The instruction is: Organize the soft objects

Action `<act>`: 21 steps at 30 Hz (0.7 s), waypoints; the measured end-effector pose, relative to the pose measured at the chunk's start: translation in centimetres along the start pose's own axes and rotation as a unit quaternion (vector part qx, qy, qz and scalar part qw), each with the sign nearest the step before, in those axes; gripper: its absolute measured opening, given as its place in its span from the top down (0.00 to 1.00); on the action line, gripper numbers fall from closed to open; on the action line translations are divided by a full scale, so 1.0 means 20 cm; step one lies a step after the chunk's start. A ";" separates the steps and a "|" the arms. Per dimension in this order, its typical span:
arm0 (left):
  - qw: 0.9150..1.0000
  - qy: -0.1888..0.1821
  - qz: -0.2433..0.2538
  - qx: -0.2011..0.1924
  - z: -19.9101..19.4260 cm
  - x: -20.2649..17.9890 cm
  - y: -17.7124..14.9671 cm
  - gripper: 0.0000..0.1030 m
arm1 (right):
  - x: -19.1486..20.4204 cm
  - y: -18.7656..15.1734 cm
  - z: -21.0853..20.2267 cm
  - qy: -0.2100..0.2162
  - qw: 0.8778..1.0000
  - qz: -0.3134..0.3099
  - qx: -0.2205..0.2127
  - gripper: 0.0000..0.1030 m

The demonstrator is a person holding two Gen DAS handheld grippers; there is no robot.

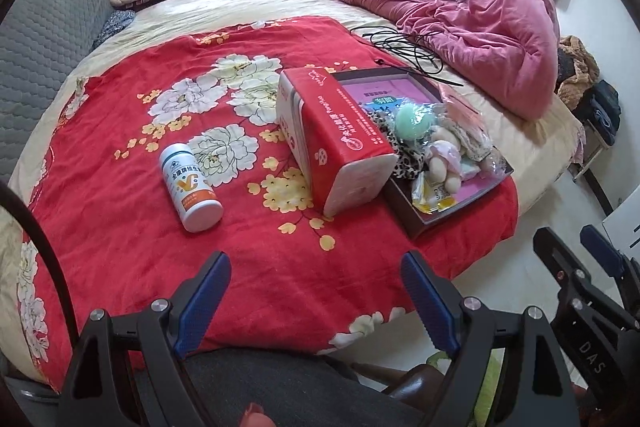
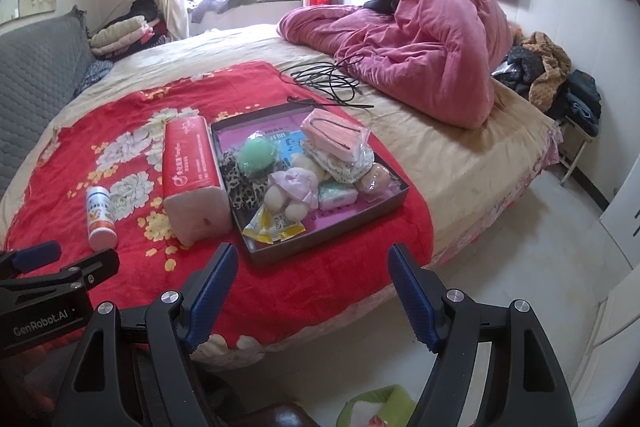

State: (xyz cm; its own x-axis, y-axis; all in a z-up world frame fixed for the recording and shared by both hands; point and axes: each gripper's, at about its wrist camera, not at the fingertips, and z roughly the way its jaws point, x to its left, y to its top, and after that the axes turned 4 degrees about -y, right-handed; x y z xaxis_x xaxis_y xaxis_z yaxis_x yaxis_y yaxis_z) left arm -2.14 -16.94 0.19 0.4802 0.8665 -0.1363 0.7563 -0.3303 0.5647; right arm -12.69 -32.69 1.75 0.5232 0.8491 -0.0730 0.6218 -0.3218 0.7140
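Note:
A dark shallow tray (image 2: 352,233) (image 1: 424,223) lies on the red flowered blanket (image 1: 120,187) (image 2: 340,279). It holds a green round puff (image 2: 256,151) (image 1: 412,123), a leopard-print cloth (image 2: 240,187), a cream plush toy (image 2: 288,195) (image 1: 440,163), a pink packet (image 2: 334,137), a yellow sachet (image 2: 272,227) and other soft items. A red tissue pack (image 2: 192,171) (image 1: 332,143) lies against the tray's left side. A white bottle (image 1: 190,187) (image 2: 100,217) lies further left. My left gripper (image 1: 316,283) and right gripper (image 2: 312,275) are both open and empty, short of the bed's near edge.
A crumpled pink duvet (image 2: 420,59) (image 1: 480,27) fills the back right of the bed, with a coil of black cable (image 2: 328,81) (image 1: 404,47) in front of it. A grey headboard (image 1: 40,39) stands at left. Pale floor (image 2: 520,247) lies to the right.

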 end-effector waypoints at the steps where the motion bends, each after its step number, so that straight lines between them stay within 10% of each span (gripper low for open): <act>1: 1.000 0.000 0.003 0.000 0.00 -0.01 0.00 0.16 | 0.00 0.00 0.00 -0.001 1.000 0.001 0.002 0.24; 21: 1.000 0.007 0.021 0.002 -0.03 -0.10 -0.06 0.16 | -0.04 -0.04 -0.01 -0.005 1.000 0.023 0.011 0.24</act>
State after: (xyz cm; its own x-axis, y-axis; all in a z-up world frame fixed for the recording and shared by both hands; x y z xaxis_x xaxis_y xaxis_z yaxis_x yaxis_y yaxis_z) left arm -4.21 -17.98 0.37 0.5060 0.8565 -0.1017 0.7368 -0.3679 0.5672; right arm -13.77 -33.04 1.33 0.5575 0.8288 -0.0483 0.6101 -0.3696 0.7008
